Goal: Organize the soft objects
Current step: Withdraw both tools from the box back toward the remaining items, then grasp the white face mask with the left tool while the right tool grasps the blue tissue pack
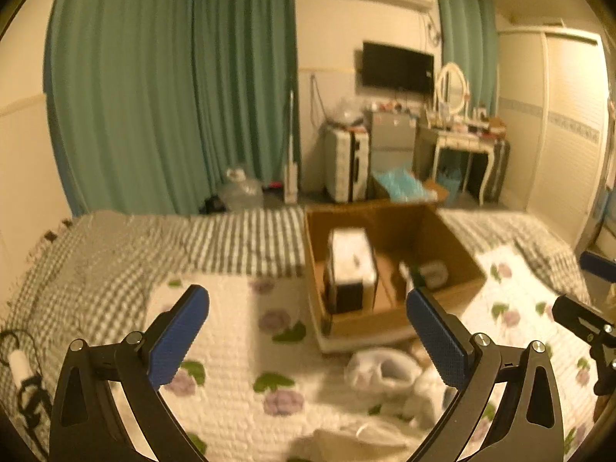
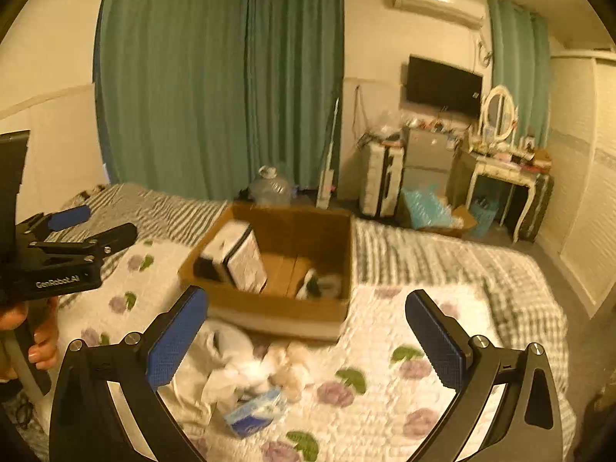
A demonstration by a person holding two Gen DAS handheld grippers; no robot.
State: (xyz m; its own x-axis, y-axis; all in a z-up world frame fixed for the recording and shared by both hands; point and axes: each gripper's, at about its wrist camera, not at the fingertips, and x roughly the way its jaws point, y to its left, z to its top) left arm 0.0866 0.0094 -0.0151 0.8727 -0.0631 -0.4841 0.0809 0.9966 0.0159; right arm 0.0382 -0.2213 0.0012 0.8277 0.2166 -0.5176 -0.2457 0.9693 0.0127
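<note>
Currently, holdings as follows.

Left gripper [image 1: 308, 331]: jaws spread wide, nothing between them, held above the bed.

Right gripper [image 2: 306, 333]: jaws likewise wide apart and empty, over the quilt [image 2: 385, 415].

Soft things [image 2: 246, 369]: a loose white and cream heap on the flowered quilt, just in front of the box; some may be plush toys or cloth (blur makes it hard to say which).

Tissue pack [image 2: 254, 412]: blue and white, lying at the near edge of the heap.

Cardboard box [image 2: 277, 308]: open-topped, on the bed beyond the heap; a white-and-black case [image 2: 238, 258] leans inside at its left, small dark-and-white items [image 2: 319, 285] at its right.

Risk: pieces lie tangled, so a pinch may drag a neighbour along or catch the quilt.

Risk: limp cloth may slip from a shallow grip and fall short of the box.
</note>
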